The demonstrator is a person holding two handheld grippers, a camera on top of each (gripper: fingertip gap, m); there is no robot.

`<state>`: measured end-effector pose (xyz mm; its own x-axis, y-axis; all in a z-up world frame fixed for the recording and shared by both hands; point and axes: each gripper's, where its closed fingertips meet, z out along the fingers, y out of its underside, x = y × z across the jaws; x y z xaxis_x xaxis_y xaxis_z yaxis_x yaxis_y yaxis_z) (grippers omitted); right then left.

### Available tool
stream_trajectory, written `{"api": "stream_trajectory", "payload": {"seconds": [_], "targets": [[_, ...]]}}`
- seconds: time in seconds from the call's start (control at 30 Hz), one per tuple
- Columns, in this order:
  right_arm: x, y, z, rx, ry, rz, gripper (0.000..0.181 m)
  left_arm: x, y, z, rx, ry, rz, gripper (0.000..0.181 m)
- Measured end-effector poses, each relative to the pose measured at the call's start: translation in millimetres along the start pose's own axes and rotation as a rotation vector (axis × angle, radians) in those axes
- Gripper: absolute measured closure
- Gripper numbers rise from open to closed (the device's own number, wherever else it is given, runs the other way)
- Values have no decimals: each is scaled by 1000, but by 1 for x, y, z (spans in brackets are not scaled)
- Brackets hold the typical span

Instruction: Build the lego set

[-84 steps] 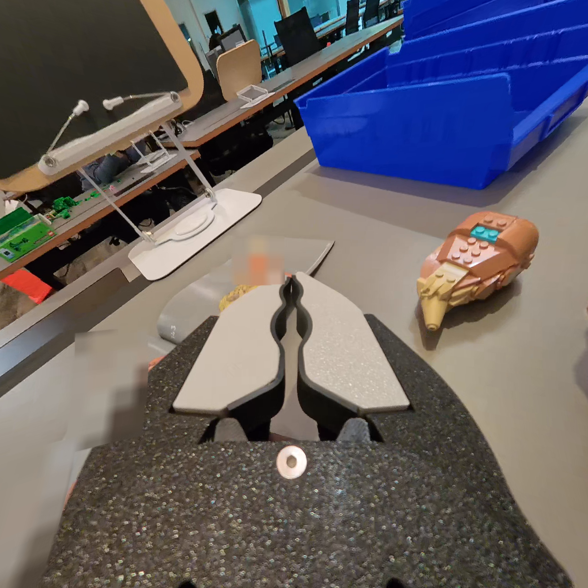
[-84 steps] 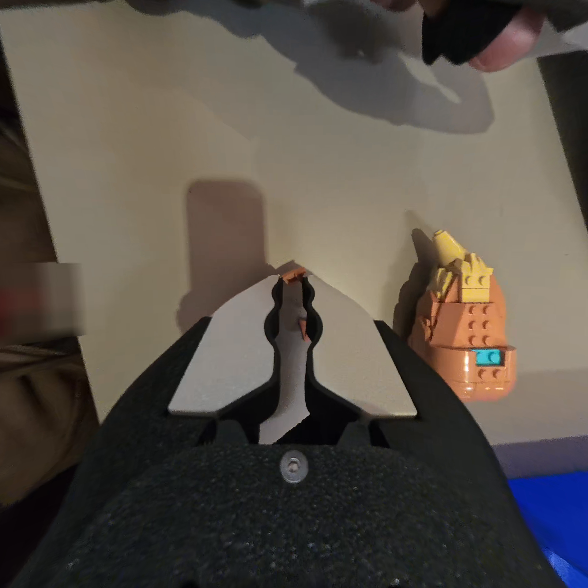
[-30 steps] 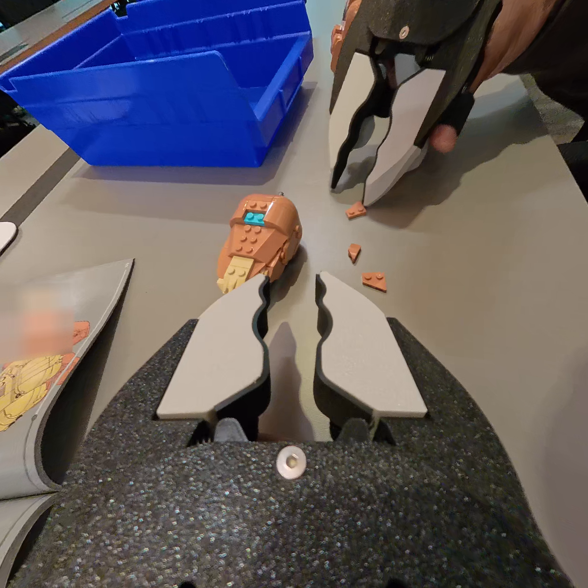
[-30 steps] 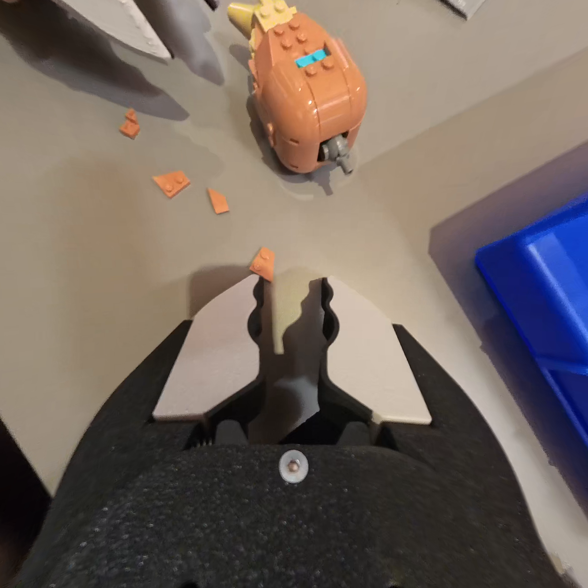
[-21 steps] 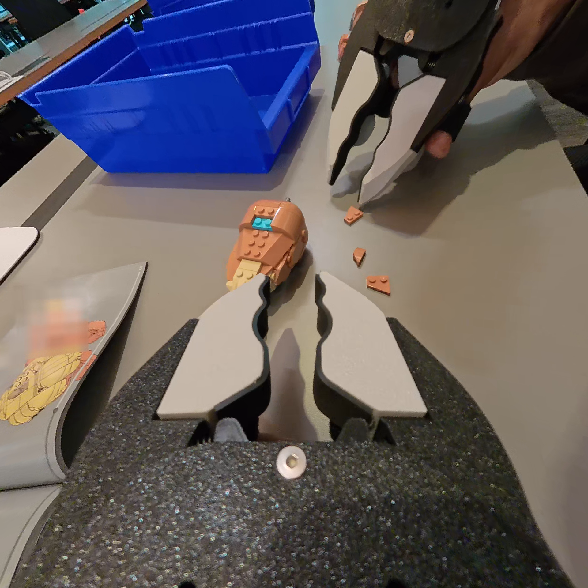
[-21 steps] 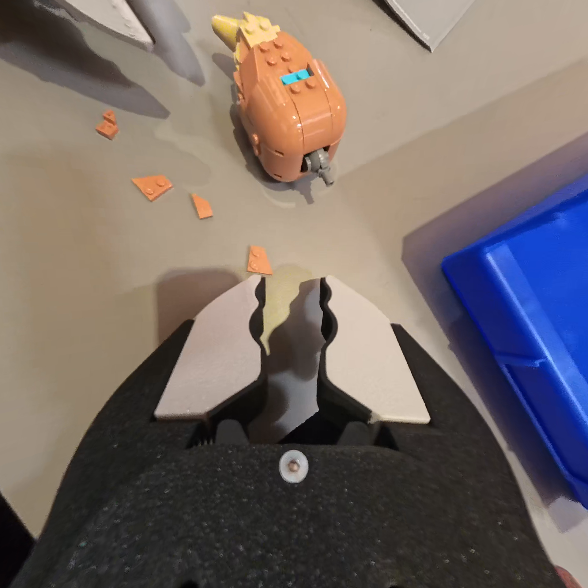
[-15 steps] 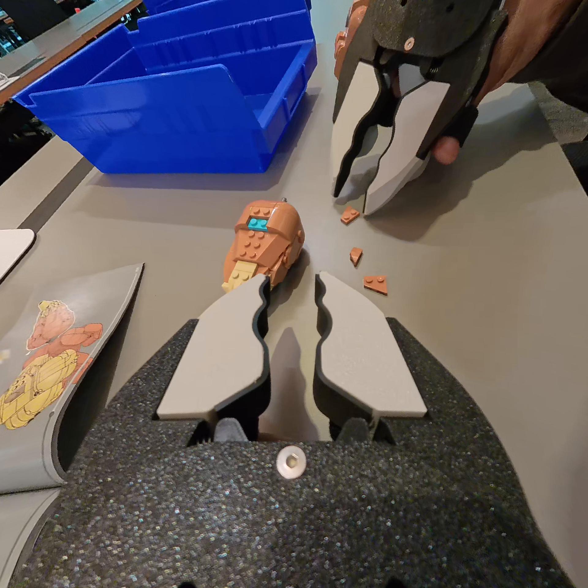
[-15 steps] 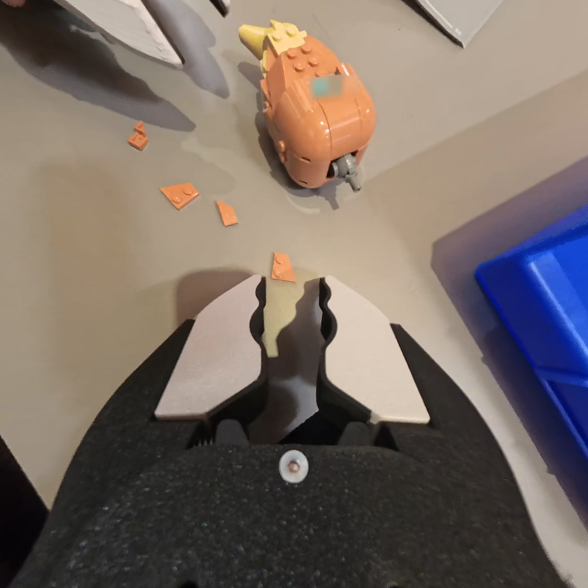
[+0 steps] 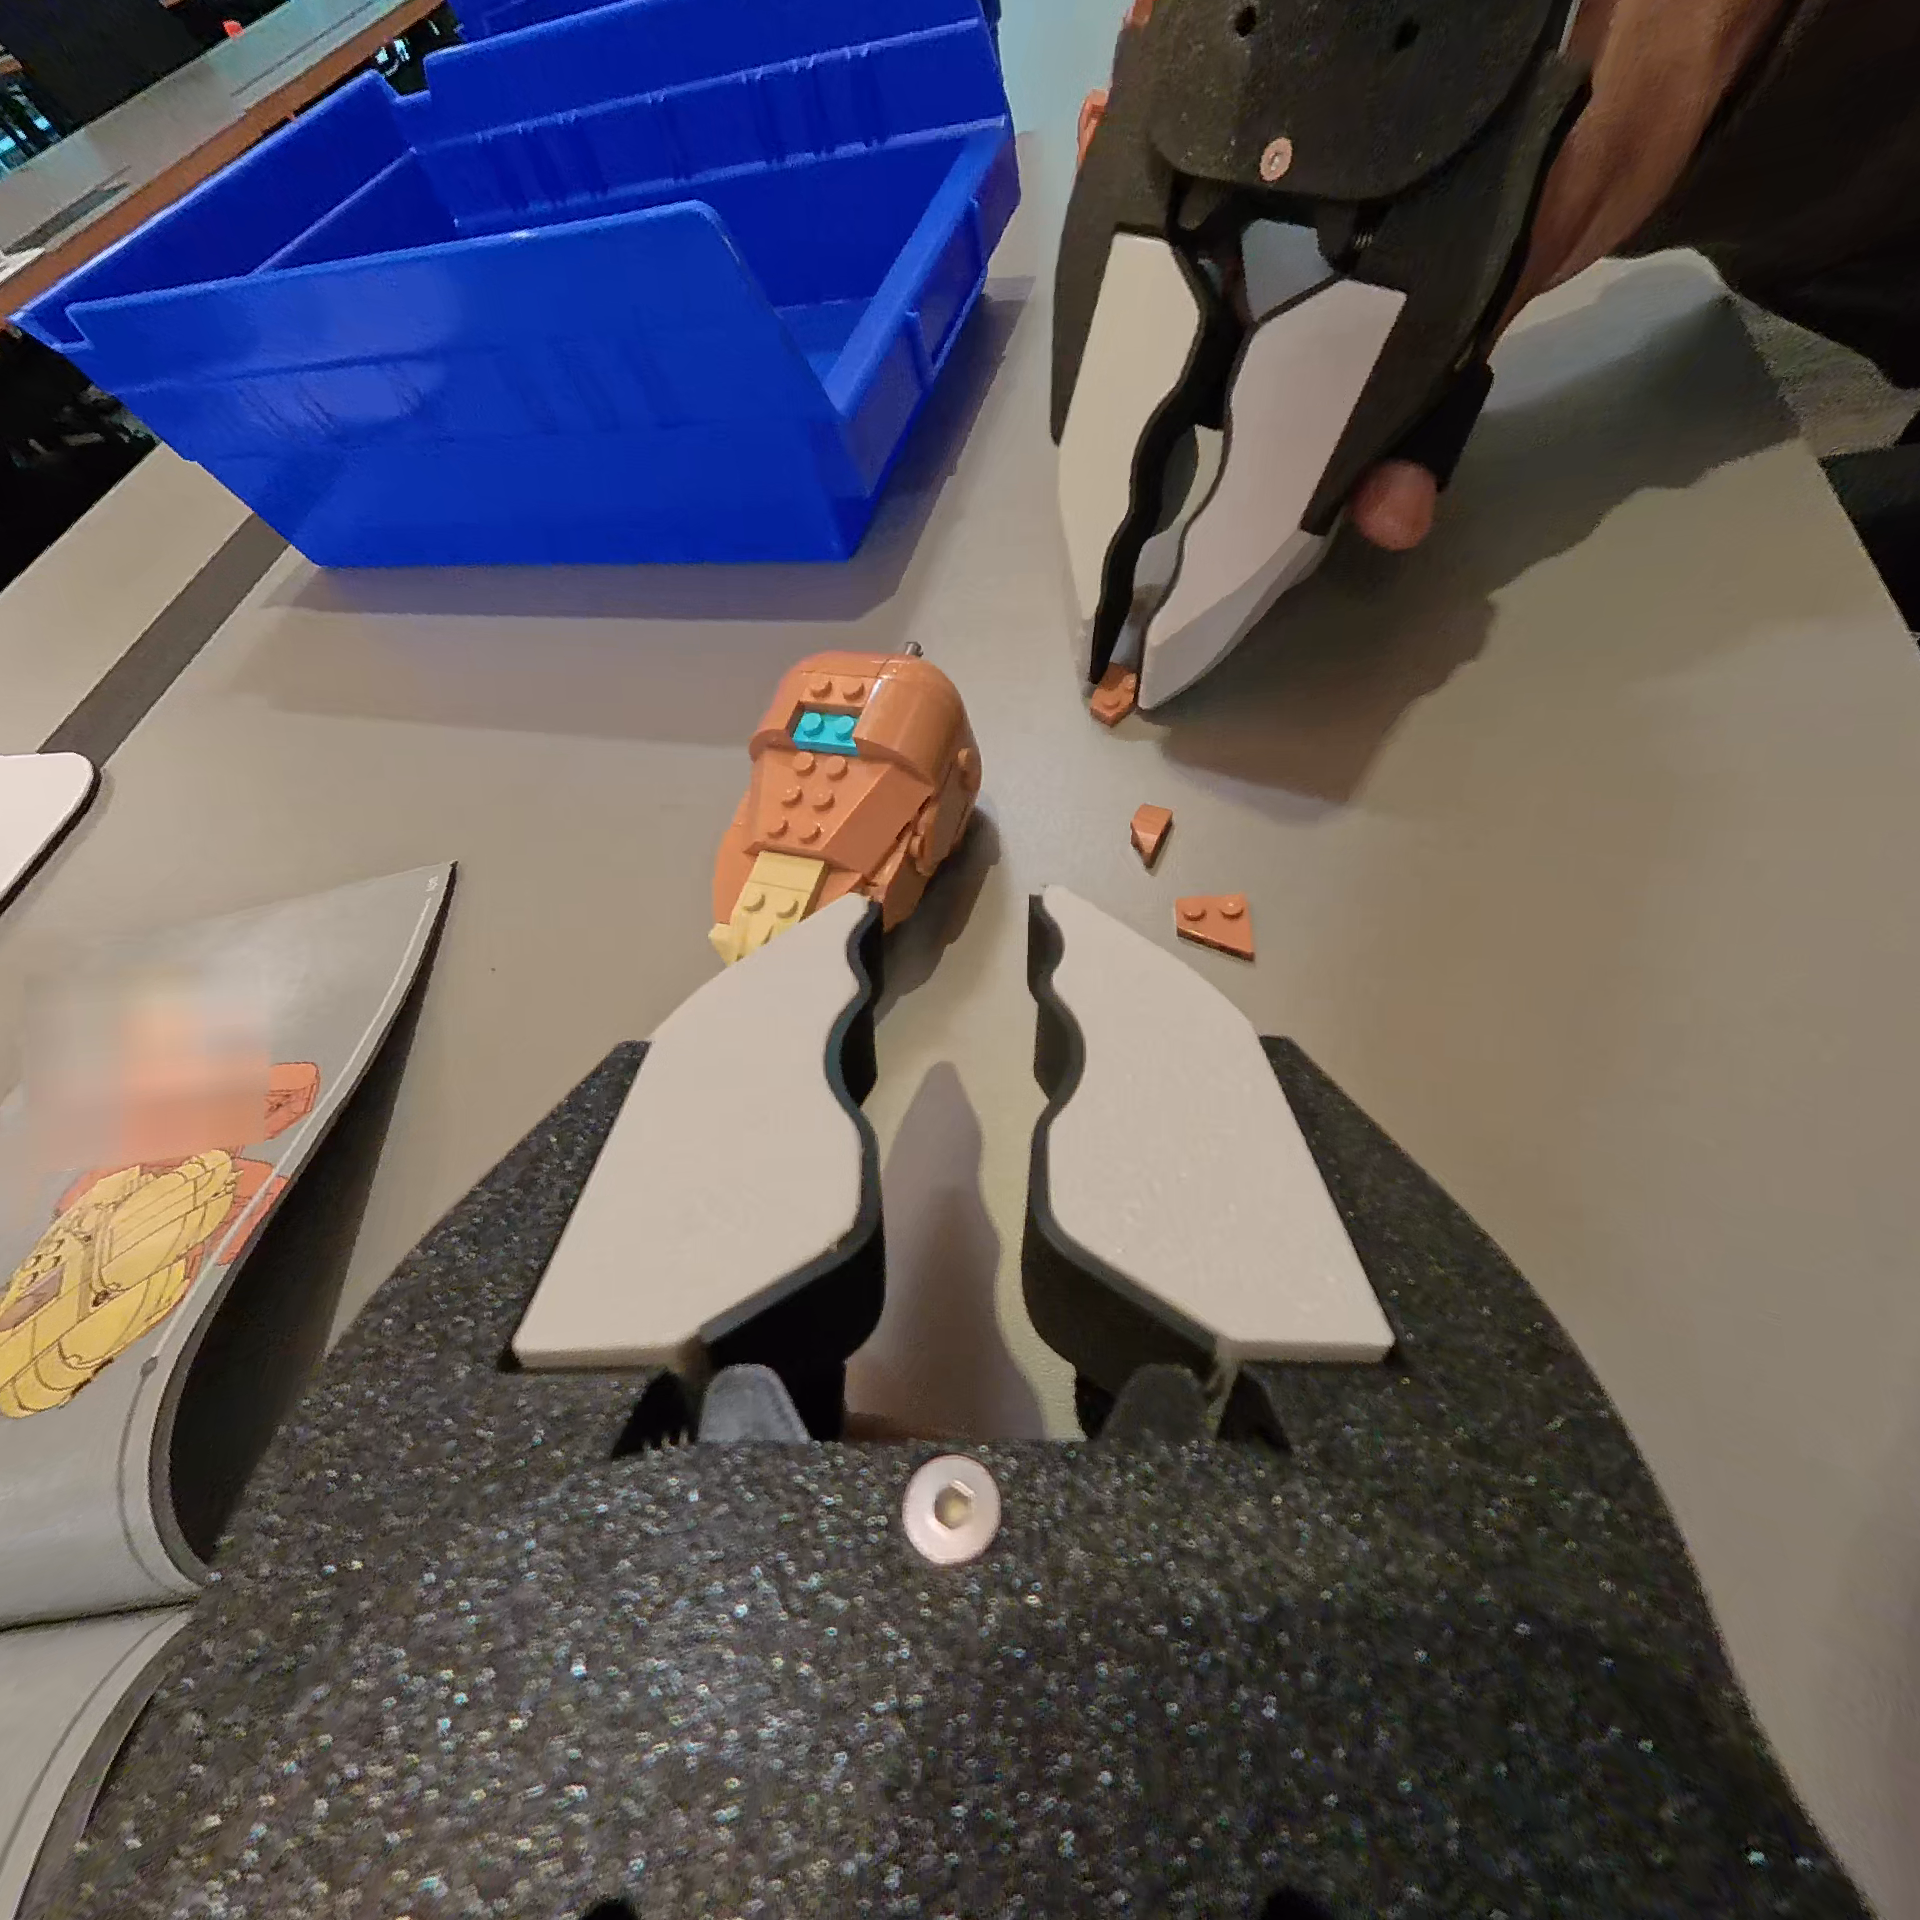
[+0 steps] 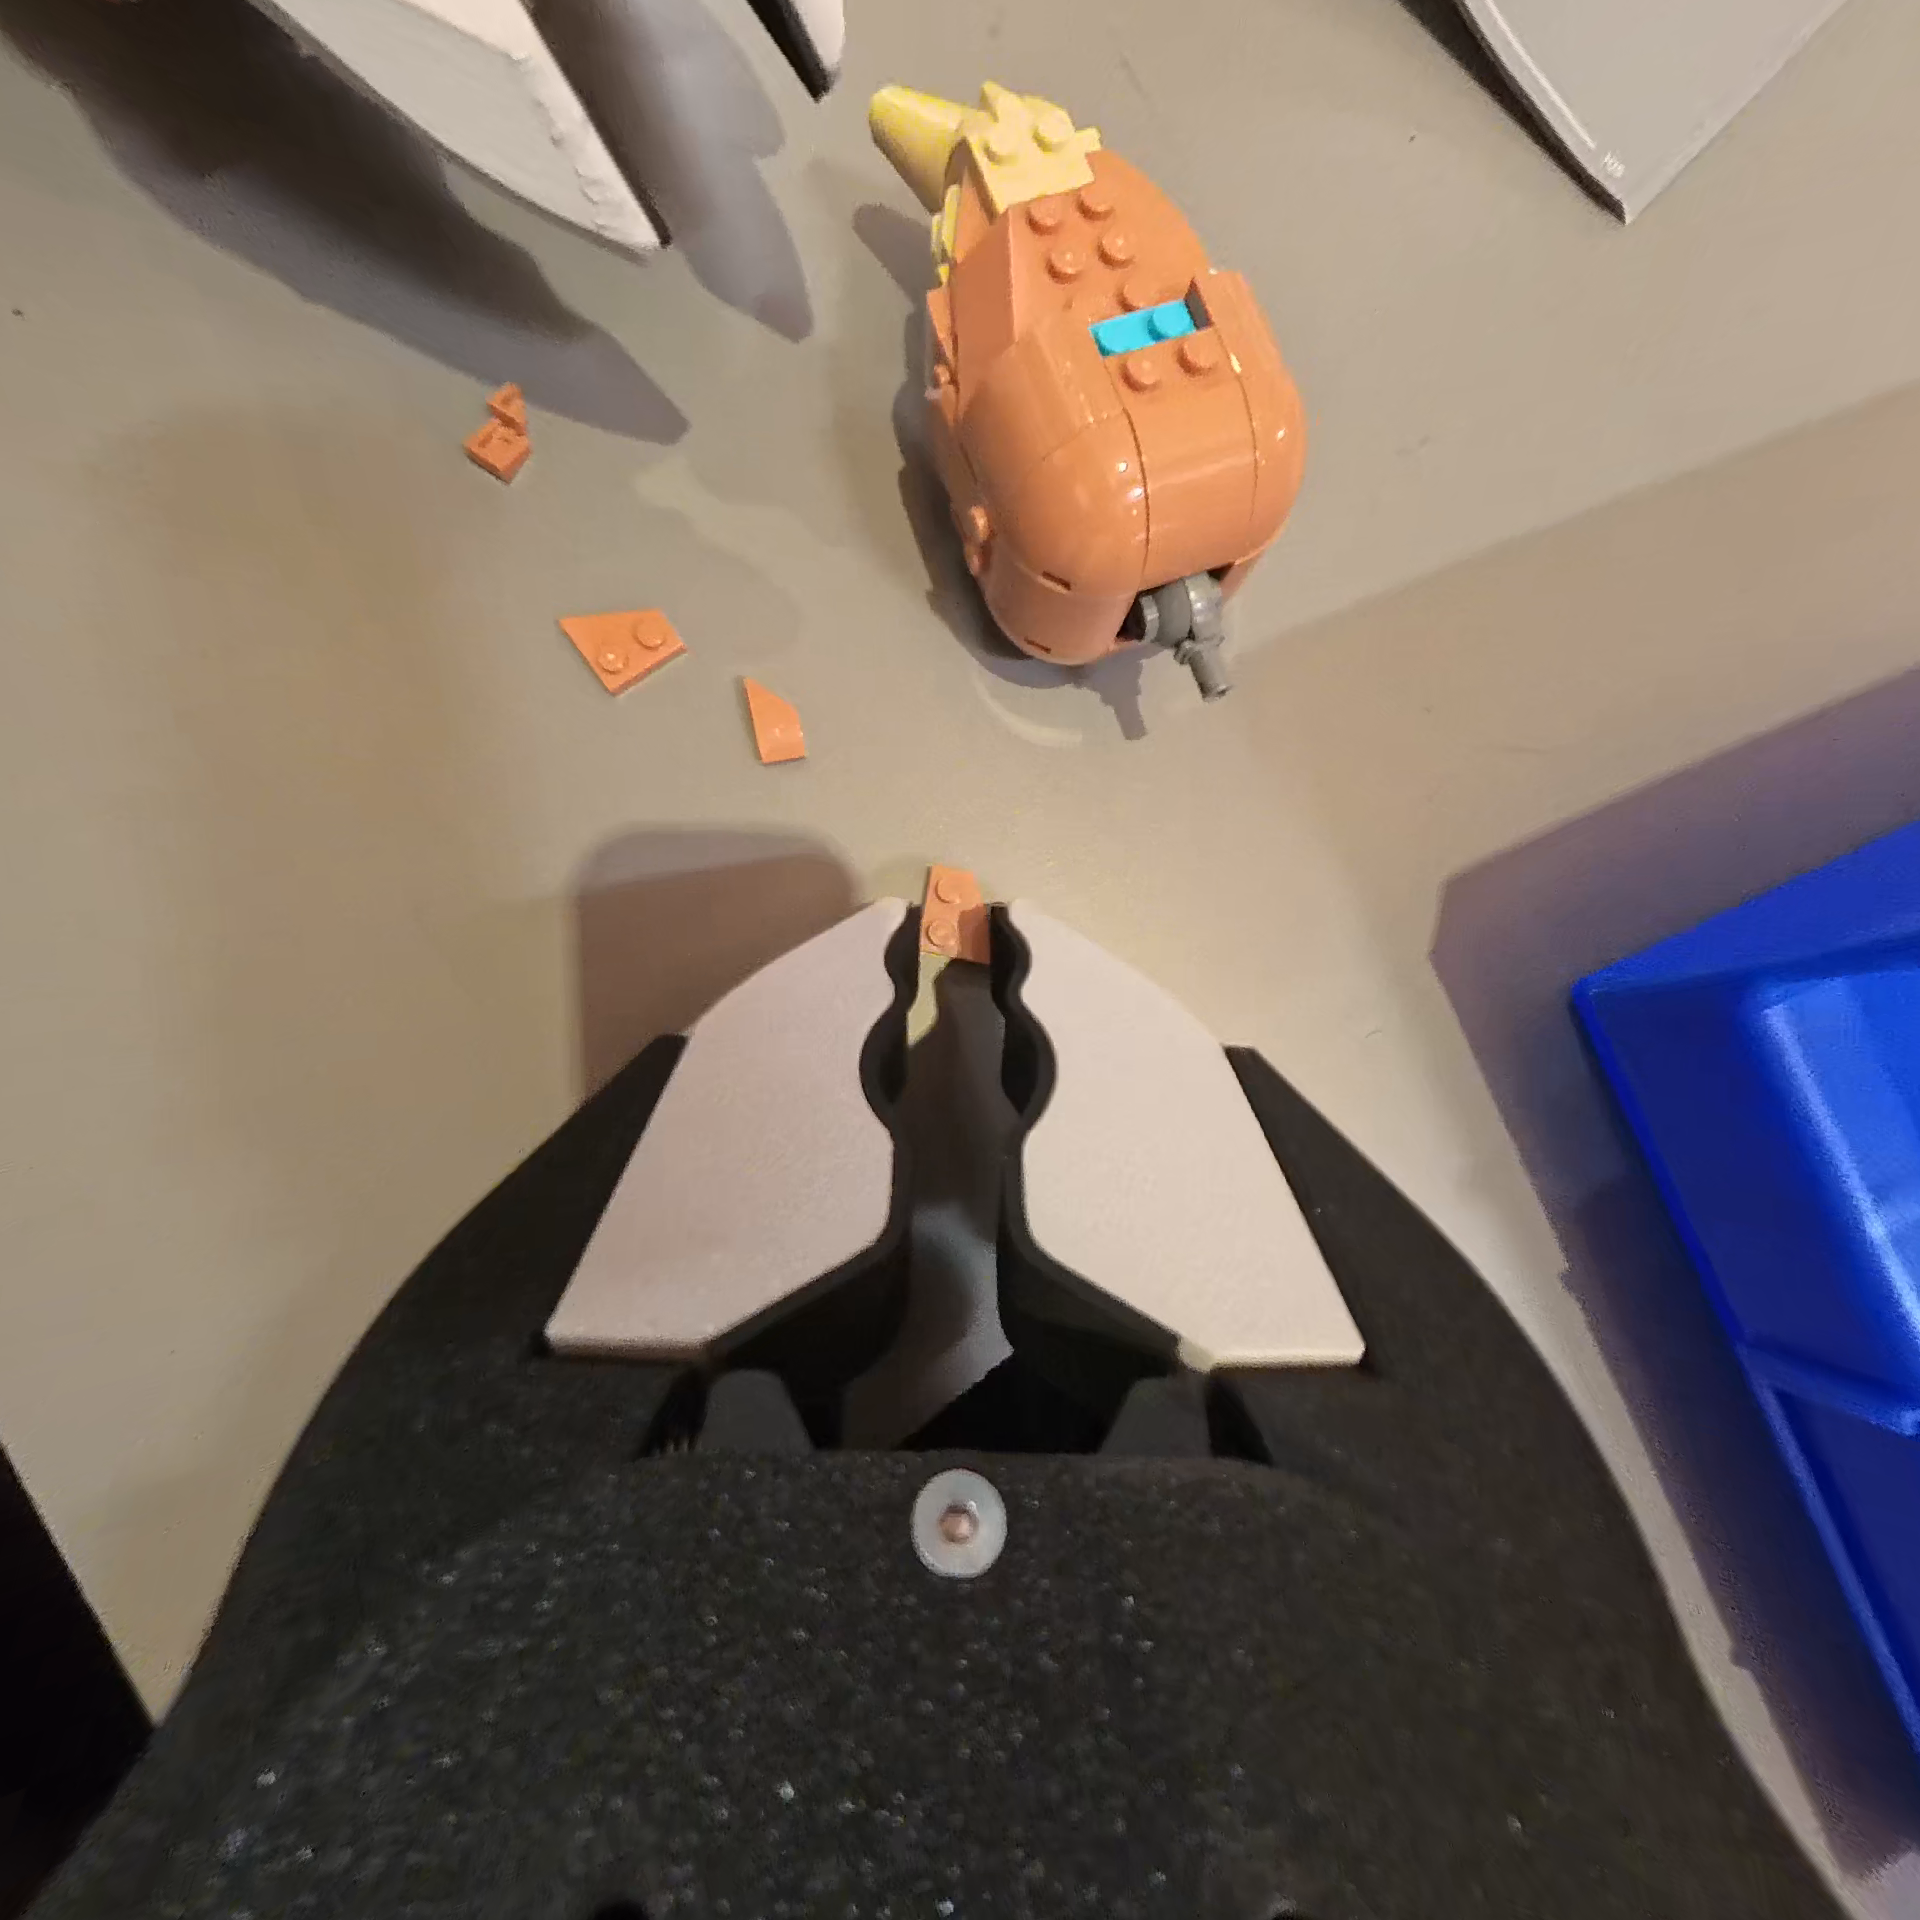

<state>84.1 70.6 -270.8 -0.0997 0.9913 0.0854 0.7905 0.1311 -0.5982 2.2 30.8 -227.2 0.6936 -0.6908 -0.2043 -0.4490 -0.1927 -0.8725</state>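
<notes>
The right gripper [image 10: 954, 914] stands tip-down on the grey tabletop [image 10: 312, 831], its jaws drawn in around a small orange wedge-shaped lego plate [image 10: 954, 916] with two studs. The plate's edges meet both tips, but whether it is truly clamped I cannot tell. Its long axis runs along the jaws, toward 12 o'clock in the right wrist view, with the narrow end pointing away and most of the plate sitting at the very tips.

From there, the orange rounded lego body with a tan snout and teal stud plate [image 10: 1112, 416] lies at about 1 o'clock, well apart. Two more loose orange wedge plates [image 10: 623, 644] lie at about 11 o'clock, with another tiny orange piece [image 10: 499, 436] farther off.

The left gripper [image 9: 951, 914] hovers with jaws open and empty. In its own view the lego body [image 9: 852, 800] lies at 11 o'clock, just beyond its left fingertip, so it is the nearer one to steady the body. A blue plastic bin [image 9: 520, 343] sits beyond, and a grey instruction booklet [image 9: 208, 1091] at 9 o'clock.
</notes>
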Motion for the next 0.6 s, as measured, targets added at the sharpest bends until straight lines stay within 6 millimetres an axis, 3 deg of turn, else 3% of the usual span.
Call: {"api": "stream_trajectory", "payload": {"seconds": [0.1,0.27,0.6], "targets": [[5,-8,-5,27,0,-30,169,-2,1,0,0,-7,0,155],[11,-38,-17,106,-18,-95,168,-8,2,-1,4,-31,0,154],[23,-87,-21,160,-35,-230,169,-31,7,-2,26,-117,36,142]]}}
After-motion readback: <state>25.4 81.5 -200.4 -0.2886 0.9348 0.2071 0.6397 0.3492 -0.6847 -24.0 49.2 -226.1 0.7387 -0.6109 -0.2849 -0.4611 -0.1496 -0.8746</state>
